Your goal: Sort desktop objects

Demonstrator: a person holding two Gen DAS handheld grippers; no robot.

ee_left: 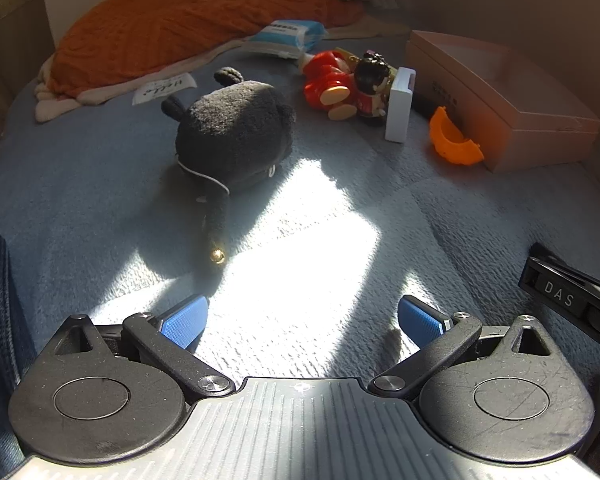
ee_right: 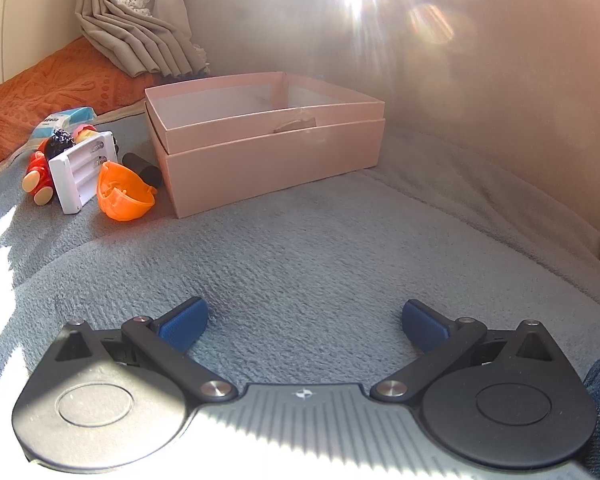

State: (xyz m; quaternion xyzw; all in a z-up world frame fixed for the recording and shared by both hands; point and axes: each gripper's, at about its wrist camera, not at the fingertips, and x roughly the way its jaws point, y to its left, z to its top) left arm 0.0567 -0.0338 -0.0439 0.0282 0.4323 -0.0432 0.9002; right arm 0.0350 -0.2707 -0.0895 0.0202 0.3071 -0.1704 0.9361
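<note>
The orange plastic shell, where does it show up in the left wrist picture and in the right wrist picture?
Left wrist view: the orange plastic shell lies right of centre, against the near left corner of the pink box.
Right wrist view: the shell lies at the left, just left of the box.
Shared landmark: the white battery holder beside it.

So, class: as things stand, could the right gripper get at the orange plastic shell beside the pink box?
Probably yes. The right gripper has its jaws open and empty, and only bare grey blanket lies between it and the orange shell, whose near side is unobstructed beside the pink box.
</note>
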